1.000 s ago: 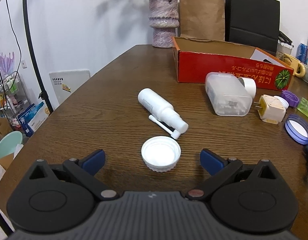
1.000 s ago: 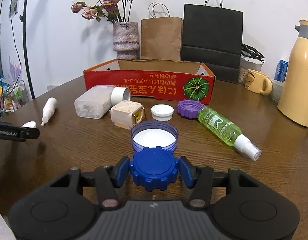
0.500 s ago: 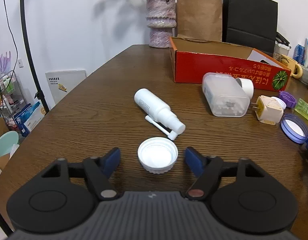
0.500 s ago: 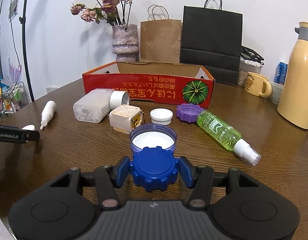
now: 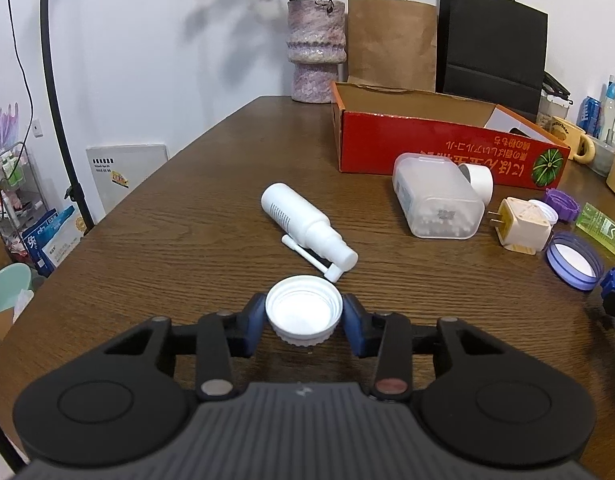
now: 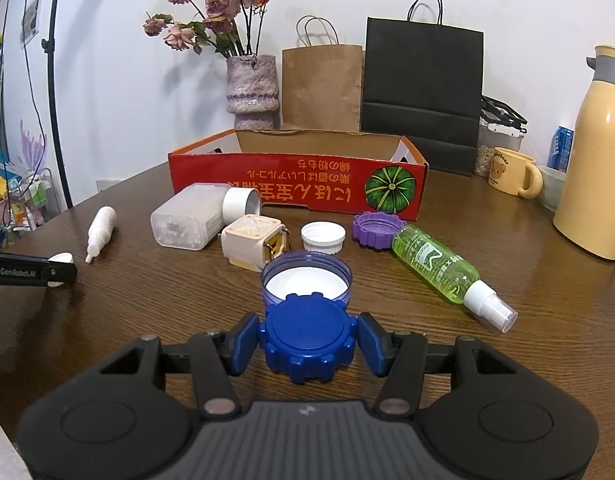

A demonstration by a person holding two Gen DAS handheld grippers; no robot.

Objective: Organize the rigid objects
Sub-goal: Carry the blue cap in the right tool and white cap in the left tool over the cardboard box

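My left gripper is shut on a white bottle cap, open side up, just above the wooden table. A white spray bottle lies just beyond it. My right gripper is shut on a dark blue ridged cap. Just ahead of it lies a light blue lid, open side up. The red cardboard box stands open at the back; it also shows in the left wrist view.
On the table lie a clear plastic jar, a beige plug adapter, a small white cap, a purple cap and a green spray bottle. A yellow thermos, a mug, a vase and paper bags stand behind.
My left gripper has moved forward and closed on the white cap, which lay free between open jaws before. My right gripper has kept its hold on the blue cap.
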